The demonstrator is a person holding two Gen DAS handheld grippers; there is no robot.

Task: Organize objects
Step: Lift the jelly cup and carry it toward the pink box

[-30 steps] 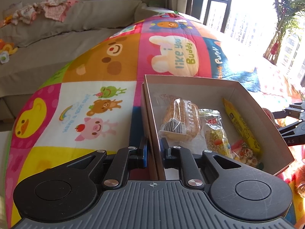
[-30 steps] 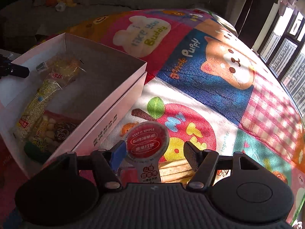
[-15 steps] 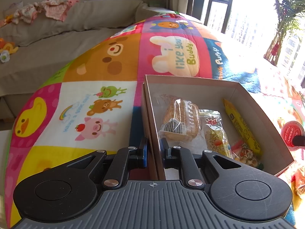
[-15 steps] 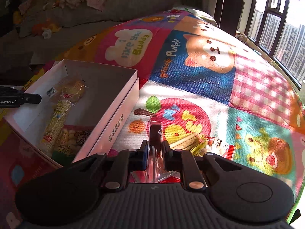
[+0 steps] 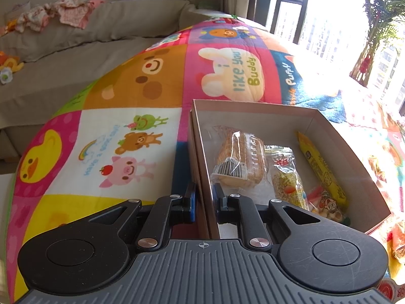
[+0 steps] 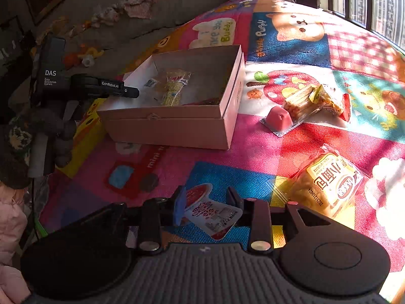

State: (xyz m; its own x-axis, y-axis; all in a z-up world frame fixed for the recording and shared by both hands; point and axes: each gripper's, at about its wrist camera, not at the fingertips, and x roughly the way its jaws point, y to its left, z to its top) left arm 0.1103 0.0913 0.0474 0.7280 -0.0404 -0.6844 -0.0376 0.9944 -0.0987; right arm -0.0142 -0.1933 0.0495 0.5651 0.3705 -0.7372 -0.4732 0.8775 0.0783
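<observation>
My left gripper [image 5: 204, 198] is shut on the near left wall of the open cardboard box [image 5: 202, 177]. The box holds a cracker pack [image 5: 240, 159], a clear snack bag [image 5: 287, 177], a yellow stick pack [image 5: 321, 169] and a small cartoon packet [image 5: 326, 205]. In the right wrist view the box [image 6: 177, 124] sits at centre left, with the left gripper [image 6: 126, 91] on its far side. My right gripper [image 6: 206, 202] is shut on a red-lidded jelly cup [image 6: 210, 210], held well short of the box above the mat.
On the colourful play mat [image 6: 278, 152] lie a bread pack [image 6: 329, 185], a pink jelly cup [image 6: 278, 121], a biscuit pack [image 6: 301, 103] and a yellow-red packet [image 6: 329, 98]. A grey sofa [image 5: 76, 58] with clothes and toys stands behind. Windows lie to the right.
My right gripper has pulled back and away from the box with the jelly cup, which has turned sideways between the fingers. My left gripper has kept its hold on the box wall.
</observation>
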